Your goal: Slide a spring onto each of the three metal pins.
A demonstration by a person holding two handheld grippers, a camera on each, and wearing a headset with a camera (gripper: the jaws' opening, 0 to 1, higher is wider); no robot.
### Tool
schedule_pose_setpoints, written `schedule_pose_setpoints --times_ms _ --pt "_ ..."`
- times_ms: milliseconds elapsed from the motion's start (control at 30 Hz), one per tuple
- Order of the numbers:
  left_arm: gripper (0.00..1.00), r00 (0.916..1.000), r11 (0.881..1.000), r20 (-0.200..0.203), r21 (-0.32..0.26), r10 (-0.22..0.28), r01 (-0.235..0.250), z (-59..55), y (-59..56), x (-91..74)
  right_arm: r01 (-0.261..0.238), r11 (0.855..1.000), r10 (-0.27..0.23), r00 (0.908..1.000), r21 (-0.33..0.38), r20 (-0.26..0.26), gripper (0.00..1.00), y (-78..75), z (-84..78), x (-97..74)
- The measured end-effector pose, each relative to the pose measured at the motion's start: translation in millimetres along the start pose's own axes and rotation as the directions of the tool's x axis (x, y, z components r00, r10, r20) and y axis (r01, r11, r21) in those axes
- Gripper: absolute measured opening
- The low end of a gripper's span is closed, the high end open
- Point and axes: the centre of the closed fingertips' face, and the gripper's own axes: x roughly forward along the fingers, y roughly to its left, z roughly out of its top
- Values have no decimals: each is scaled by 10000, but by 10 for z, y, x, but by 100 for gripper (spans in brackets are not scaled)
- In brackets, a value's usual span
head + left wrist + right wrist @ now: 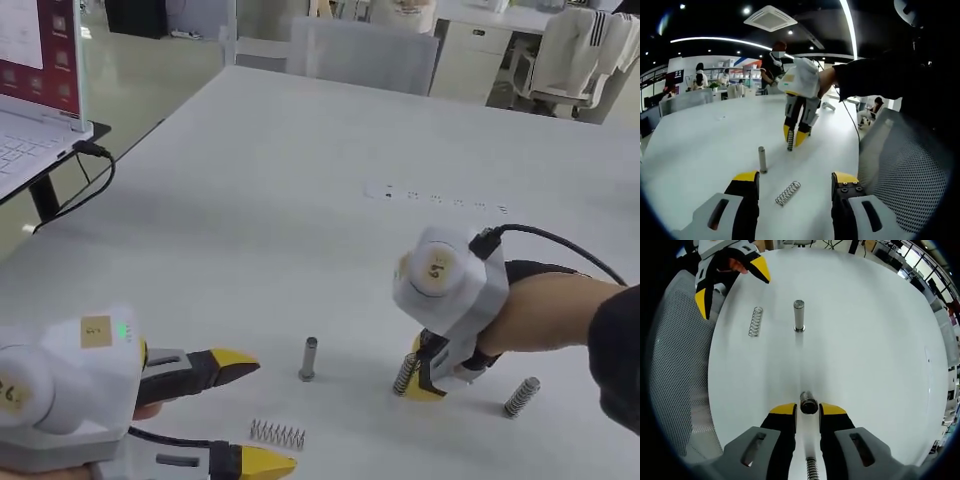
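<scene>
A bare metal pin (308, 358) (761, 159) (799, 315) stands upright on the white table (300, 200). My right gripper (428, 378) (809, 411) points down with its jaws shut on a spring (405, 373) (790, 141) (809, 403) that stands on the table. Another spring (521, 396) stands to its right, and I cannot tell if a pin is inside it. A loose spring (277, 433) (788, 193) (755, 321) lies flat near the front edge. My left gripper (250, 410) (795, 178) is open just above it, jaws either side.
An open laptop (30, 100) with a black cable (90, 190) sits at the far left. Grey chairs (365, 50) stand beyond the table's far edge. A mesh chair back (905, 170) is close on the right of the left gripper.
</scene>
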Motion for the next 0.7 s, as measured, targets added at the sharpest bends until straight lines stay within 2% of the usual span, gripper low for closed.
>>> schedule_pose_setpoints --times_ms 300,700 --pt "53 10000 10000 -2 11 -30 30 -6 -1 6 120 9990 -127 9998 431 150 16 17 -121 -64" --pt "53 10000 10000 -1 -6 -32 32 -21 2 6 83 9969 -106 9995 777 293 16 215 -244 -102"
